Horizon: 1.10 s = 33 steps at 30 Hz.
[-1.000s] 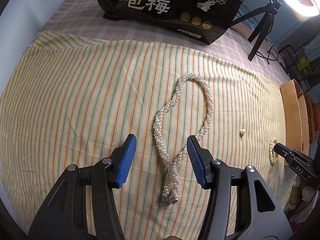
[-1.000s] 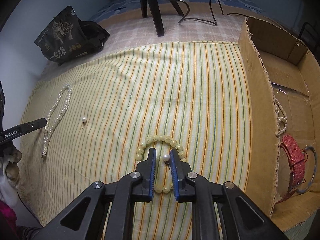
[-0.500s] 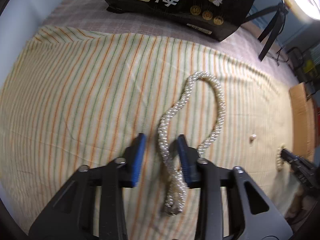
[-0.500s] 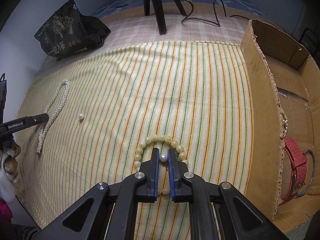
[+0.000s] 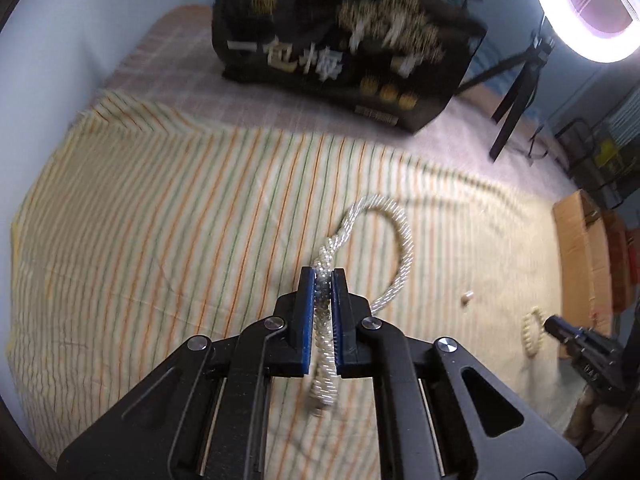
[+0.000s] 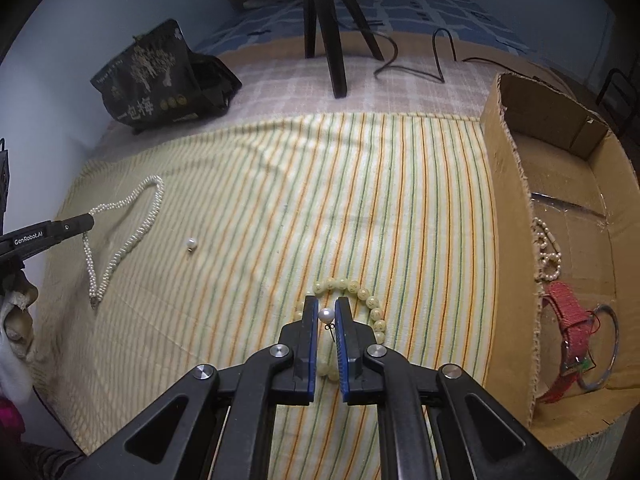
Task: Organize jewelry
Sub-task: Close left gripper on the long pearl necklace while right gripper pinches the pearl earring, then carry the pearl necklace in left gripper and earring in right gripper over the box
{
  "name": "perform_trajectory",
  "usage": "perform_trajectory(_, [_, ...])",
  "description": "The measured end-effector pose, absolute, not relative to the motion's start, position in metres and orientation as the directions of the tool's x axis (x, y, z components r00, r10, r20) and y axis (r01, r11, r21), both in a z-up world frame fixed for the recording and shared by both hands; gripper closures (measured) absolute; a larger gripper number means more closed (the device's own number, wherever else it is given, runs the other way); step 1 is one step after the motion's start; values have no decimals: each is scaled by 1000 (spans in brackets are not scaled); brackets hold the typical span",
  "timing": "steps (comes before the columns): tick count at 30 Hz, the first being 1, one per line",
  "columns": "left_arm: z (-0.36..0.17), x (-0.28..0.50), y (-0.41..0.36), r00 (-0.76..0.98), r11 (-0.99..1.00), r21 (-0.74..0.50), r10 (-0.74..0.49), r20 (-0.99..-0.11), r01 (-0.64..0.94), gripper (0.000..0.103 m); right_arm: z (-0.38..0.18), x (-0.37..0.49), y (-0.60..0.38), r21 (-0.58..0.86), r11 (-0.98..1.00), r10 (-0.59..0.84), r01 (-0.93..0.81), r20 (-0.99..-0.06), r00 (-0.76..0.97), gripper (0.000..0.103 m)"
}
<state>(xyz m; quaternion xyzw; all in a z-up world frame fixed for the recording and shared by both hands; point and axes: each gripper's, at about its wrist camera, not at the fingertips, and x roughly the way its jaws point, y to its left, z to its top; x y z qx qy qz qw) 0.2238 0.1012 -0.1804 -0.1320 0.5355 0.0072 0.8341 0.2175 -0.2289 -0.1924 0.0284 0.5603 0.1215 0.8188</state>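
My left gripper [image 5: 322, 280] is shut on the twisted white pearl necklace [image 5: 400, 256] and lifts part of it off the striped cloth [image 5: 160, 220]; the necklace also shows in the right wrist view [image 6: 132, 220], with the left gripper [image 6: 82, 224] on it. My right gripper [image 6: 326, 312] is shut on a white pearl earring [image 6: 326, 314], above the yellow bead bracelet [image 6: 368, 300]. A second loose pearl earring [image 6: 192, 244] lies on the cloth between the two; it also shows in the left wrist view [image 5: 466, 298]. The cardboard box [image 6: 508, 216] stands at the right.
The box holds a red strap [image 6: 568, 320], a metal bangle [image 6: 608, 352] and a small pearl piece [image 6: 548, 248]. A black snack bag [image 5: 344, 44] stands at the back of the table. A tripod [image 6: 324, 20] and cables [image 6: 420, 64] stand behind the cloth. A ring light [image 5: 588, 4] glows at top right.
My left gripper closed on the pearl necklace and began raising it, pulling the loop out of shape. My right gripper closed on the pearl earring and lifted slightly.
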Motion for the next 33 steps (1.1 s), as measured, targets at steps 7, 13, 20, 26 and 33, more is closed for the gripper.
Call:
perform_trajectory(7, [-140, 215, 91, 503, 952, -291, -205, -840, -99, 97, -164, 208, -236, 217, 962, 267, -168, -879, 396, 97])
perform_trajectory(13, [-113, 213, 76, 552, 952, -303, -225, -803, -53, 97, -151, 207, -246, 241, 958, 284, -154, -860, 425, 97])
perform_trajectory(20, [-94, 212, 69, 577, 944, -328, -255, -776, -24, 97, -139, 202, -263, 237, 962, 274, -137, -845, 459, 97])
perform_trajectory(26, [-76, 209, 62, 617, 947, -321, -253, -746, 1, 97, -129, 198, -283, 230, 966, 258, -118, -833, 490, 97])
perform_trajectory(33, [-60, 209, 43, 631, 938, -345, -292, -719, 42, 97, -115, 191, -305, 216, 972, 234, -97, -815, 530, 97])
